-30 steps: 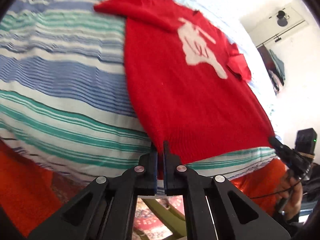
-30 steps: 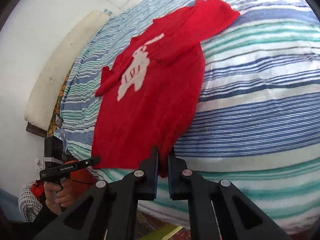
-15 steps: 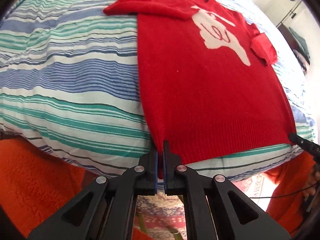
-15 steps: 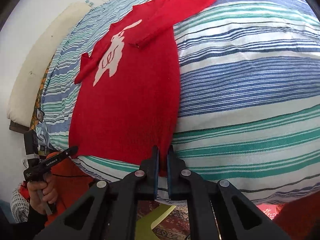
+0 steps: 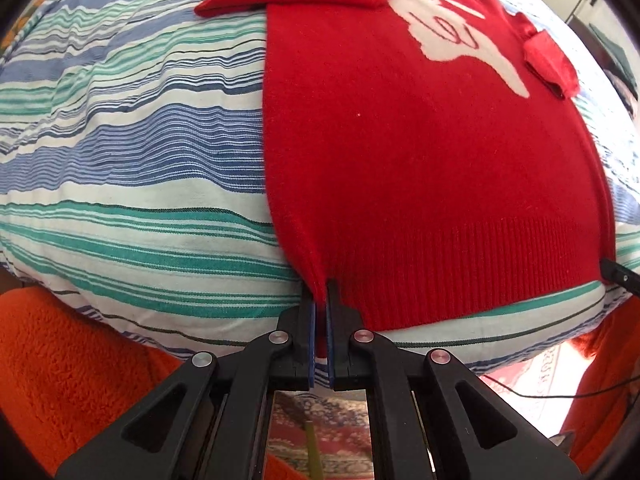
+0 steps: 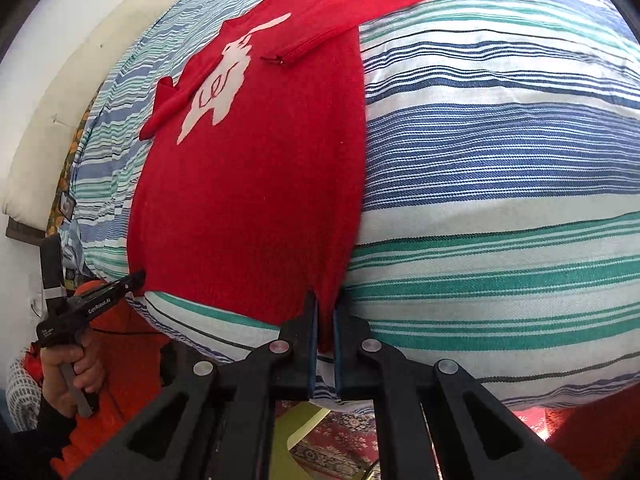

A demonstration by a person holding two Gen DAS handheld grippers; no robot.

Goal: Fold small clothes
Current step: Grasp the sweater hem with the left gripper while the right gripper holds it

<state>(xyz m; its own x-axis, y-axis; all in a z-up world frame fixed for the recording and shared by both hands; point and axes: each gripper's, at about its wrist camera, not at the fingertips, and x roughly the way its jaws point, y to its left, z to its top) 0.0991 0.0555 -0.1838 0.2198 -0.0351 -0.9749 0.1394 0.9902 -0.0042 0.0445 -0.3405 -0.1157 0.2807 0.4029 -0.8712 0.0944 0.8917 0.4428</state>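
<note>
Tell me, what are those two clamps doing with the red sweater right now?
Left gripper shut on red sweater hem corner. Right gripper shut on the other corner. Sweater flat on striped bedspread. Nothing in the way.

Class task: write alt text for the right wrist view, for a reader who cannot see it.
The right gripper is shut on a bottom corner of a red sweater lying flat on a striped bedspread. At the lower left, a hand holds the left gripper at the hem's other corner.
</note>
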